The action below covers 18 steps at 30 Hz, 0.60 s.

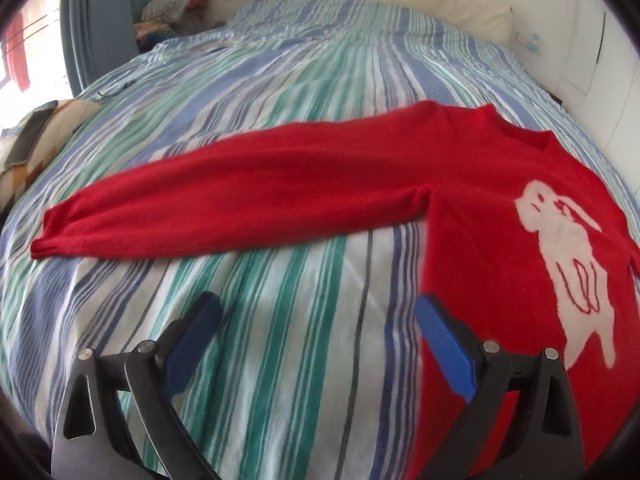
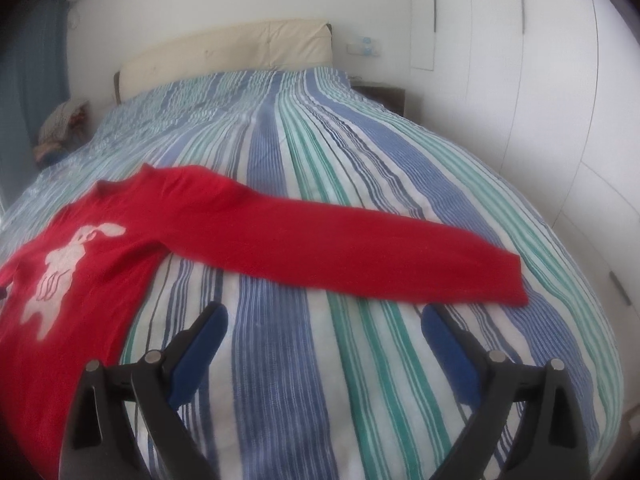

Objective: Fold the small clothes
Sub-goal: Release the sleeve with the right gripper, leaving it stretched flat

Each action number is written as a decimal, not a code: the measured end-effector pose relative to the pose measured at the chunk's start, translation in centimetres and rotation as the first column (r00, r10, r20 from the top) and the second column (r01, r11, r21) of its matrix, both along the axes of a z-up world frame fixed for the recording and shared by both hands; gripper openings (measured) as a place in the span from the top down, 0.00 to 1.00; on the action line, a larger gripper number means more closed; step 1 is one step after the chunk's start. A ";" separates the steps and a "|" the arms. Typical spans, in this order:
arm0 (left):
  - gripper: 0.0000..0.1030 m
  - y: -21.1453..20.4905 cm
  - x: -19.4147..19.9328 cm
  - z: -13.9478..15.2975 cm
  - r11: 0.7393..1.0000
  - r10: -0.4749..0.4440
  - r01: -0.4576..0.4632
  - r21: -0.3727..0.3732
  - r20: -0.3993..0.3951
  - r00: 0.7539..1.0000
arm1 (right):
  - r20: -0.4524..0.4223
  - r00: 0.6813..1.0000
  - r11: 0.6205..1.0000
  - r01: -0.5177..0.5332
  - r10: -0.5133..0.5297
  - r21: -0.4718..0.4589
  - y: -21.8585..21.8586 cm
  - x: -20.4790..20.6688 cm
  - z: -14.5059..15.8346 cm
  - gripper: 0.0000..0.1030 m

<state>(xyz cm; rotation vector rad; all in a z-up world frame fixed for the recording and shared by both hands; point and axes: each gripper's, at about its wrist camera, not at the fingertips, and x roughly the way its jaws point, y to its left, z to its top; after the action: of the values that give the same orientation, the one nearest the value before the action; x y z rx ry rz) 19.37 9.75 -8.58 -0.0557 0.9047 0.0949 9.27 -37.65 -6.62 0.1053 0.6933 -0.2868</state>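
Observation:
A small red sweater (image 1: 472,208) with a white rabbit on its front lies flat, face up, on the striped bed. In the left wrist view one sleeve (image 1: 224,200) stretches out to the left. My left gripper (image 1: 318,306) is open and empty, hovering over the bedspread below that sleeve, its right finger over the sweater's side edge. In the right wrist view the sweater (image 2: 92,248) lies at the left and its other sleeve (image 2: 360,248) stretches right. My right gripper (image 2: 326,316) is open and empty, just short of that sleeve's cuff end.
The bed has a blue, green and white striped cover (image 2: 360,152) and a cream headboard (image 2: 228,52). A pile of clothes (image 1: 176,8) sits at the far left by a blue curtain. A patterned cushion (image 1: 36,136) lies at the left edge. White wardrobe doors (image 2: 560,100) stand right.

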 end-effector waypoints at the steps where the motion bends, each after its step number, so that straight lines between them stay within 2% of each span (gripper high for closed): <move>1: 0.04 -0.3 -0.1 -0.2 1.000 0.004 -0.004 0.023 -0.005 1.000 | 0.000 1.000 1.000 -0.012 0.012 -0.009 0.3 0.0 -0.1 0.06; 5: 0.01 -1.1 -0.2 -0.8 0.997 0.009 -0.008 0.074 -0.020 1.000 | -0.037 0.997 0.996 -0.070 0.068 -0.053 2.0 0.5 -0.8 0.06; 10: 0.00 -0.8 -0.2 -1.3 0.999 0.008 -0.006 0.054 -0.044 0.999 | -0.083 0.985 0.988 -0.154 0.154 0.008 3.0 0.9 -1.8 0.06; 14: 0.00 -0.9 -0.3 -1.5 0.998 0.004 -0.001 0.067 -0.041 0.999 | -0.113 0.961 0.960 -0.232 0.251 0.159 4.2 0.2 -1.4 0.06; 16: 0.00 -1.0 -0.4 -1.5 0.997 0.003 0.000 0.075 -0.043 0.999 | -0.118 0.944 0.927 -0.270 0.307 0.259 5.4 -0.9 -0.5 0.06; 18: 0.00 -1.1 -0.3 -1.6 0.997 0.003 0.001 0.080 -0.049 0.999 | -0.074 0.921 0.883 -0.341 0.382 0.323 7.1 -2.4 1.3 0.06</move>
<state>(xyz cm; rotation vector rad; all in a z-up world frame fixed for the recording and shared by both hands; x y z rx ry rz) 19.06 8.68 -10.15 0.0210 0.9486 0.1343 6.87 -30.59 -5.27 0.2483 0.8739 0.1795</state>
